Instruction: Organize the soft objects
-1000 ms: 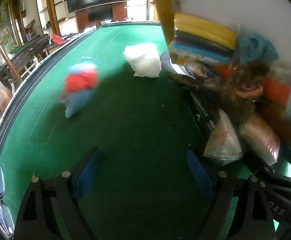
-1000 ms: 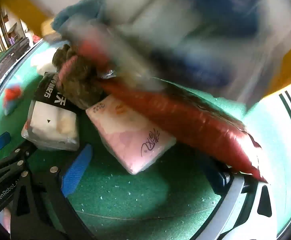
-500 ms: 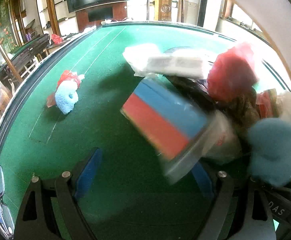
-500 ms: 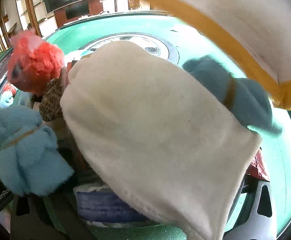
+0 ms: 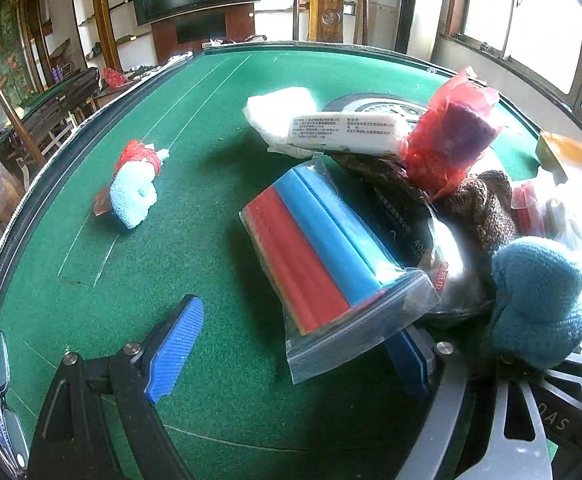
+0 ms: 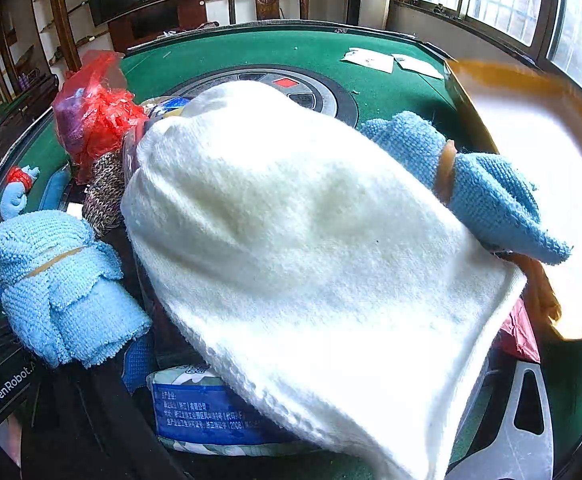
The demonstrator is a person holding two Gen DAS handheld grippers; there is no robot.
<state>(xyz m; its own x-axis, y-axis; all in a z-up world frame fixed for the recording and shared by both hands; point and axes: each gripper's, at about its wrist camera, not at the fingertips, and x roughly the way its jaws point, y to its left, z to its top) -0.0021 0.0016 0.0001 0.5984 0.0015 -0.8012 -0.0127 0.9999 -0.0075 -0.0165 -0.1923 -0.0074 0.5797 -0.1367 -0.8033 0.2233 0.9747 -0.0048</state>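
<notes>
A heap of soft things lies on the green table. In the left wrist view a zip bag of red and blue sponges [image 5: 323, 252] lies over the right finger of my open, empty left gripper [image 5: 291, 344]. Beside it are a red bag [image 5: 451, 136], a white tissue pack [image 5: 343, 132], a brown knit [image 5: 483, 204] and a blue knit roll [image 5: 539, 300]. A small blue and red toy [image 5: 135, 188] lies apart at the left. In the right wrist view a big white towel [image 6: 315, 248] covers my right gripper, hiding its fingertips. Blue rolled cloths [image 6: 59, 280] [image 6: 483, 184] flank it.
A white and yellow box [image 6: 551, 184] hangs tilted at the right edge. A blue tissue pack [image 6: 211, 408] lies under the towel. The table's round centre console [image 6: 275, 84] and some papers [image 6: 371, 58] are behind. Chairs and a TV stand beyond the table rim [image 5: 51, 168].
The box has tipped its load out: sponge bag, towel, cloth rolls and bags fell onto the table and over both grippers. The box has moved up and right.
</notes>
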